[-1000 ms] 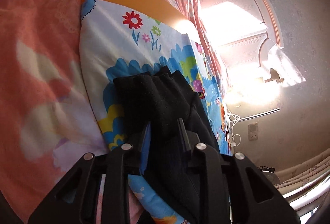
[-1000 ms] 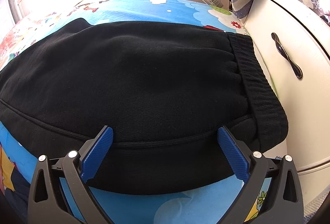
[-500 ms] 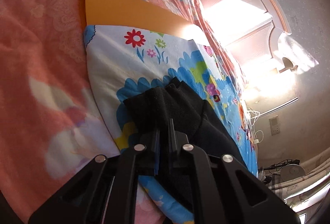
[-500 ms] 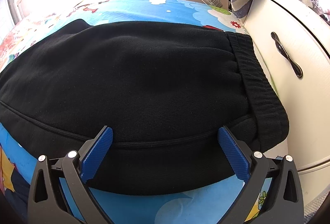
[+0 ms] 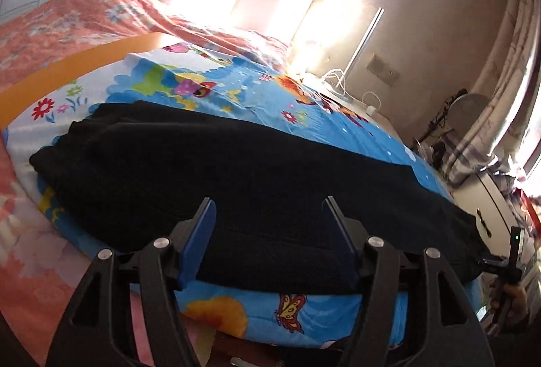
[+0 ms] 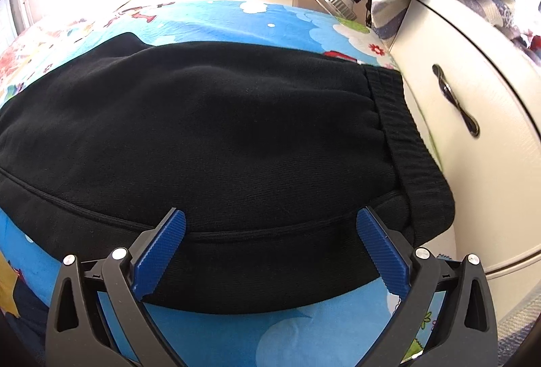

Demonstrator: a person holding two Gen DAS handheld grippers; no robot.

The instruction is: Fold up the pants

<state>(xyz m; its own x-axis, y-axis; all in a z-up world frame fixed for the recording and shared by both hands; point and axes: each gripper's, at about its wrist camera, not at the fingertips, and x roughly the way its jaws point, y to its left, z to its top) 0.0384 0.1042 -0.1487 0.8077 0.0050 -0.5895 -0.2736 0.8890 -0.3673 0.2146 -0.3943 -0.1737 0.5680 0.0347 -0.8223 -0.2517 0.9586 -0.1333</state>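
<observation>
Pants (image 5: 243, 184) laid flat on cartoon-print sheet (image 5: 270, 90), long axis running left-right across both views. Waistband (image 6: 405, 137) found nearest right gripper (image 6: 270, 231), cuffs toward left gripper (image 5: 270, 218). Both grippers spread wide, nothing held, near long edge straddled. Fabric seen black, thick, apparently folded lengthwise, lightly rumpled.

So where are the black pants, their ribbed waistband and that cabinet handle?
Black fleece pants (image 5: 243, 177): left wrist view, middle.
Ribbed black waistband (image 6: 402, 133): right wrist view, mid-band.
Dark metal cabinet handle (image 6: 454, 98): right wrist view, centre.
</observation>
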